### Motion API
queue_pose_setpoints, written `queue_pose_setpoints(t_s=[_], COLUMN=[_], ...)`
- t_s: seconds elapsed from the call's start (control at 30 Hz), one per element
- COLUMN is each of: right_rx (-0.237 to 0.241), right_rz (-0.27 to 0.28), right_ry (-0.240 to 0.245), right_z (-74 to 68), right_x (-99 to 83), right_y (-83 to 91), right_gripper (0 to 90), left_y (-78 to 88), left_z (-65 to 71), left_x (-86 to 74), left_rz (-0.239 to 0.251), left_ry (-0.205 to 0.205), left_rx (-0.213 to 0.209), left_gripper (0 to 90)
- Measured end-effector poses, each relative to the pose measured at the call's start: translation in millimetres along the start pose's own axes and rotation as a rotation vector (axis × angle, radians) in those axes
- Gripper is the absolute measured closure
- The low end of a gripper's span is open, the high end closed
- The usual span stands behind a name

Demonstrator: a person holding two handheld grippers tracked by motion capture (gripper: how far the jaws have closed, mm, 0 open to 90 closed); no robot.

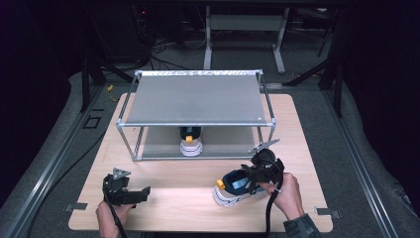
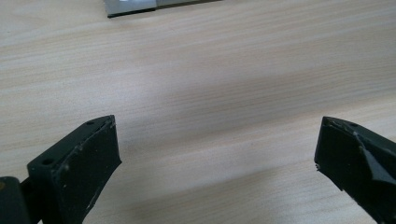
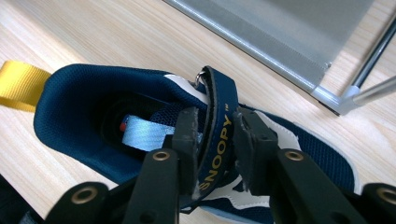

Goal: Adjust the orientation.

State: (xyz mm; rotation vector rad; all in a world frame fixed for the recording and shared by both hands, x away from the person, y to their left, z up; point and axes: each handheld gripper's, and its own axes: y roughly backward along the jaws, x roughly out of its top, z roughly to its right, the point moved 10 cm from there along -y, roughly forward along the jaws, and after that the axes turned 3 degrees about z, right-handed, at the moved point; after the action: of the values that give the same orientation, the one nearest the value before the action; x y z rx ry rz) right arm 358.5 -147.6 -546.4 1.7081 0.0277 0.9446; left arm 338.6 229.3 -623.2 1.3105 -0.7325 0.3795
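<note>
Up close, the right tool (image 3: 212,140) clamps the shoe's strap (image 3: 219,135); the left tool (image 2: 217,158) gapes over bare table (image 2: 210,70).

The second shoe (image 1: 190,141) sits half hidden under the rack's shelf (image 1: 195,99).

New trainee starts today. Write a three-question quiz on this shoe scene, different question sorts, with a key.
1. True or false: the right gripper is clamped on the strap of the blue shoe.
2. The second shoe stands: A on the rack's top shelf, B on the lower shelf of the rack, C on the floor.
3. Fill in: the left gripper has its jaws ____ over the bare table.

Key: 1 true; 2 B; 3 open.
</note>
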Motion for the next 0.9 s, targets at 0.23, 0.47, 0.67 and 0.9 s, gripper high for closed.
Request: queue_pose_setpoints(t_s=[0.23,0.47,0.67,0.9], right_rx=[0.047,0.092,0.099,0.008], right_rz=[0.017,0.038,0.055,0.077], right_ry=[0.068,0.137,0.147,0.083], right_z=[-15.1,-33.3,-40.7,-40.1], right_x=[5.8,16.6,20.5,4.8], right_y=[-4.3,-13.4,-16.0,-1.4], right_gripper=[71.6,70.7,49.7,38.1], left_y=[-0.2,-0.5,0.3,1.5], left_z=[0.1,2.5,3.4,1.4], left_x=[-1.7,-0.6,-0.7,-2.1], left_rz=[0.002,0.008,0.008,0.009], left_ry=[0.005,0.005,0.004,0.008], left_rx=[0.001,-0.006,-0.006,-0.006], left_gripper=[0.0,0.0,0.0,0.0])
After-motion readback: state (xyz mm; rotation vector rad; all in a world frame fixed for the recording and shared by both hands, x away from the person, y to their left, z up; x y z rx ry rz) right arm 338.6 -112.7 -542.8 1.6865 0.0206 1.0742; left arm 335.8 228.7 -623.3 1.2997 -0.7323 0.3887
